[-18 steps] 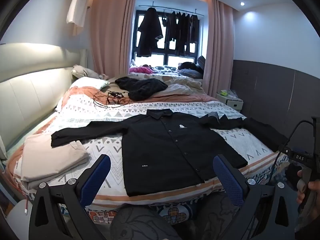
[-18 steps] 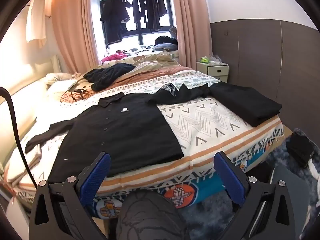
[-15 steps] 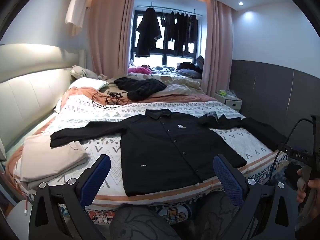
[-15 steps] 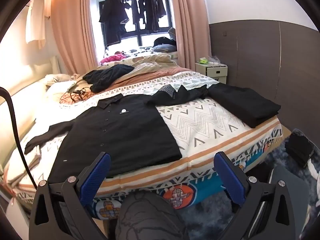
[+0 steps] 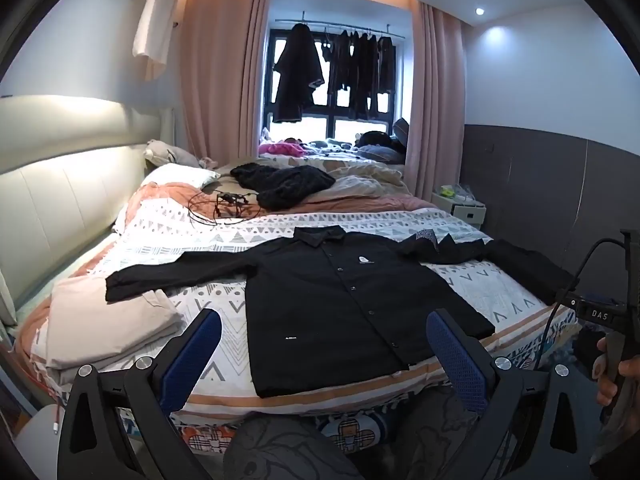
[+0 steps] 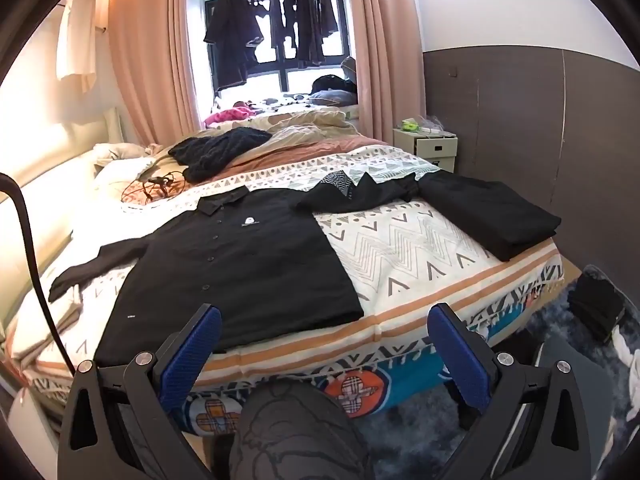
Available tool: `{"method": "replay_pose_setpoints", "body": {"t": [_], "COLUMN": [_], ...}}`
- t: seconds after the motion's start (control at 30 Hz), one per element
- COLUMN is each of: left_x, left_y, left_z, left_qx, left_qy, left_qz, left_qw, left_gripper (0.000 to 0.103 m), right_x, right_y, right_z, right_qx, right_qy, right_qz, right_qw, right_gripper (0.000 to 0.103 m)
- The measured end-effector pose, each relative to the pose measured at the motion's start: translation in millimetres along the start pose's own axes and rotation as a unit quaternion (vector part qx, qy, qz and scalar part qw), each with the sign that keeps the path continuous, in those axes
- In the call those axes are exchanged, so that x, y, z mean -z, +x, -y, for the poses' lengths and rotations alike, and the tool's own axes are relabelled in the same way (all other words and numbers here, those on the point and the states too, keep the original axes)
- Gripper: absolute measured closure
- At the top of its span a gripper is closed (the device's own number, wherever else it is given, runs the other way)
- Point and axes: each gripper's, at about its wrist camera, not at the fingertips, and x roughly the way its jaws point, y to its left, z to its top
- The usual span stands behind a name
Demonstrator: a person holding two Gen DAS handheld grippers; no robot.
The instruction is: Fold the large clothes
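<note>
A black button-up shirt (image 5: 340,304) (image 6: 240,264) lies flat and face up on the patterned bed (image 5: 200,248) (image 6: 420,256), collar toward the window, both sleeves spread out to the sides. My left gripper (image 5: 324,344) hovers before the bed's near edge, open, with nothing between its blue pads. My right gripper (image 6: 324,340) also stands open and empty, short of the shirt's hem. In the left wrist view, the right gripper's handle (image 5: 612,320) shows at the far right with a hand on it.
Folded beige cloth (image 5: 104,328) lies at the bed's left side. A folded black pile (image 6: 488,212) sits at its right corner. A dark heap (image 5: 284,184) and cables (image 5: 224,208) lie farther back. A nightstand (image 6: 432,146) stands by the wall; the person's knee (image 6: 296,432) is below.
Both views have shifted only slightly; the shirt and both grippers stand as before.
</note>
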Motion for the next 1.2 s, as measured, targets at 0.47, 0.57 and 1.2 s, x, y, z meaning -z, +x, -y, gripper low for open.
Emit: {"method": "replay_pose_setpoints", "body": {"t": [0.47,0.57,1.2], "left_x": [-2.4,-2.8,1.9], "left_y": [0.2,-0.1,-3.8], "left_z": [-3.2,-3.9,-2.9], "left_qx": [0.003,0.001,0.012], "left_qy": [-0.009,-0.008,-0.007], "left_qz": [-0.003,-0.002,0.001], "left_qw": [1.0,1.0,0.9999], "left_gripper": [0.0,0.0,0.0], "right_x": [0.6,0.5,2.4], "right_y": [-2.4,-3.0,-3.6], "right_z": [-7.6,-5.7,-10.5], "right_qx": [0.003,0.002,0.016], "right_qy": [-0.004,0.001,0.0], "right_qz": [0.011,0.012,0.01], "right_qw": [1.0,1.0,1.0], "right_gripper": [0.0,0.0,0.0]}}
